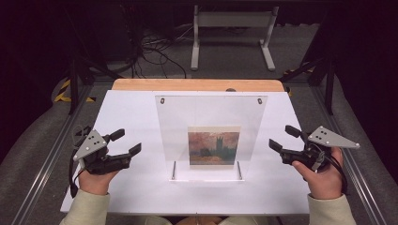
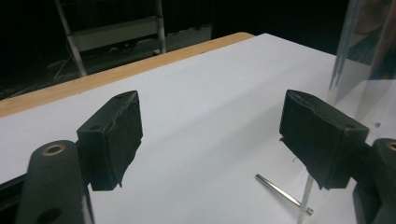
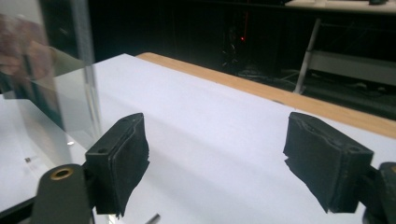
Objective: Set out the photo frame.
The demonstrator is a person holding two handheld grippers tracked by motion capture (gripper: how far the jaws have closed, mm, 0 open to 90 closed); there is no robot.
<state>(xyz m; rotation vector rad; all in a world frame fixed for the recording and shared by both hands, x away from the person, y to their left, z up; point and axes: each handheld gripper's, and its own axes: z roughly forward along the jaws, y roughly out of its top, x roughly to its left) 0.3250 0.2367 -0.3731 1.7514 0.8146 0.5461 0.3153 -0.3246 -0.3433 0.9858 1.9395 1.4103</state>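
Flanking the upright clear frame [image 1: 211, 136] with its painting print [image 1: 214, 147] on the white table [image 1: 131, 112]: left gripper [image 1: 127, 141] and right gripper [image 1: 280, 138], both open-jawed, empty.

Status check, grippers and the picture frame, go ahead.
Left gripper open, empty. Right gripper open, empty. Clear frame upright between them, untouched. Nothing in the way.

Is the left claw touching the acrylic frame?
Apart. High view shows white table between the open left claw and the acrylic frame.
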